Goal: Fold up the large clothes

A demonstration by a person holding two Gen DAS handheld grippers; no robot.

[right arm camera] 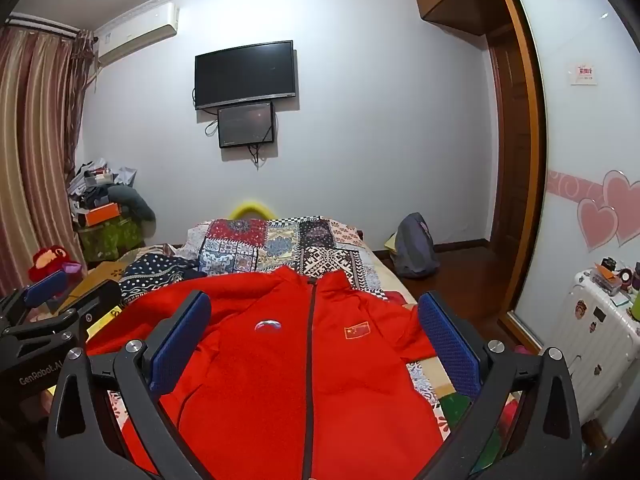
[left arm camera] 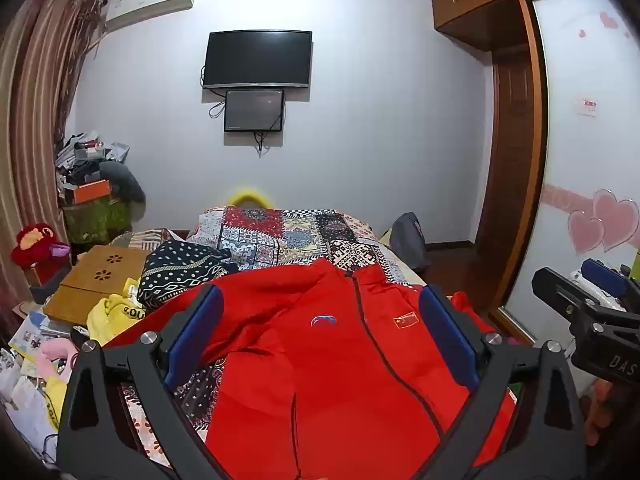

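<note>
So the red jacket [right arm camera: 312, 360] is lying front-up, zipped, on the patchwork bed [right arm camera: 280, 248]. Left hand-held gripper [left arm camera: 322, 330] and right hand-held gripper [right arm camera: 314, 338] both hover above it, jaws spread wide, gripping nothing.

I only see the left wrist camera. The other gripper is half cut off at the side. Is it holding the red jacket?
Observer: No. The right gripper is wide open over the jacket, with nothing pinched.
Child: What's hiding behind it?
Observer: A white suitcase with stickers and small things on top.
Child: Where's the sleeve on that side?
Observer: The sleeve lies spread flat on the bed, toward its right edge.
</note>
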